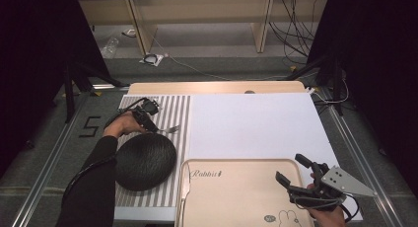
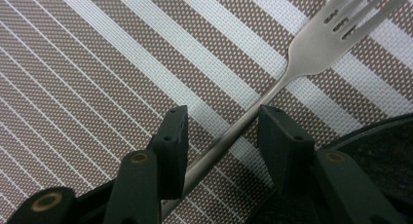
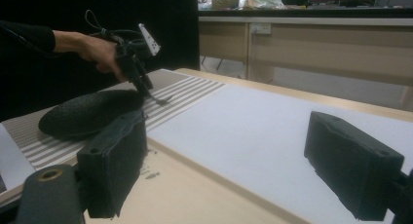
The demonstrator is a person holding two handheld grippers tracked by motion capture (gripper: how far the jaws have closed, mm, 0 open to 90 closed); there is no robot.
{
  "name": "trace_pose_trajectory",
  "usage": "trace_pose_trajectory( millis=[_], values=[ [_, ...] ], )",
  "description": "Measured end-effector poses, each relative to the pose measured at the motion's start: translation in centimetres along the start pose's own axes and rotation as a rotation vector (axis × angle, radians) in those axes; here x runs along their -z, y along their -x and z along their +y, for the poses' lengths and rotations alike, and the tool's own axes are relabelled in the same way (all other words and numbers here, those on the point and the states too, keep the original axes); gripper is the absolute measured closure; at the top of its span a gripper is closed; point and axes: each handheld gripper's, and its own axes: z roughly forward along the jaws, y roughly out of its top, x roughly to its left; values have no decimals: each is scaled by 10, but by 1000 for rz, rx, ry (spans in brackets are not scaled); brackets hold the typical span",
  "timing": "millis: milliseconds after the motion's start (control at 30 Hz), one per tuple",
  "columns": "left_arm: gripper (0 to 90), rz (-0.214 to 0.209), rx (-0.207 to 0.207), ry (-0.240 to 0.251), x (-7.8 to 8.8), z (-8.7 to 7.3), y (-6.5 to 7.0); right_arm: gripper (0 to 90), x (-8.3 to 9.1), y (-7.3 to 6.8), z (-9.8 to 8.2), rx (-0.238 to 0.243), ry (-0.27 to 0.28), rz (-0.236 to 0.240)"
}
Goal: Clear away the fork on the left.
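1. The left gripper [image 1: 148, 122] points down at the fork [image 1: 171, 130] on the striped mat [image 1: 180, 108], at about ten o'clock on the table [image 1: 217, 87] in the high view.

2. In the left gripper view the fork's [image 2: 272, 90] handle runs between the two black jaws, tines toward one o'clock. The jaws stand partly apart, one on each side of the handle. The right jaw seems to touch it and the left stands just off, though the angle makes that hard to judge. The fork lies flat on the mat [image 2: 97, 63], not gripped.

3. A round black pad [image 1: 145, 161] sits on the mat just at six o'clock of the fork; its edge shows at the lower right of the left gripper view [image 2: 375, 146].

4. The right gripper [image 1: 296, 175] hovers at about four o'clock over the beige tray [image 1: 236, 197], jaws wide apart with nothing between them. The right gripper view shows white sheet [image 3: 253, 131] and tray [image 3: 195, 195] in the gap.

5. A knife [image 1: 184, 187] lies along the tray's left rim, at about six o'clock on the table.

6. The white sheet [image 1: 256, 123] covers the table's middle and right, touching the mat's right edge.

7. From the right gripper view, the left gripper [image 3: 146, 90] is seen at ten o'clock, held by a hand [image 3: 97, 51] above the pad [image 3: 87, 114].
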Motion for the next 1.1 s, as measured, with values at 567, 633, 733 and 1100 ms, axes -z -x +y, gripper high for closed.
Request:
trace_pose_trajectory(
  millis=[567,633,733,1100],
  values=[
    [585,-18,-40,-23,-1,4,2,166,-1,0,0,1,0,3],
    [587,-15,-44,-28,-1,5,2,166,-1,0,0,1,0,3],
    [603,4,-41,-41,-4,5,3,166,-1,-1,0,3,-2,4],
    [628,-8,-17,-39,-5,6,2,166,-1,0,0,4,-1,2]
  ],
)
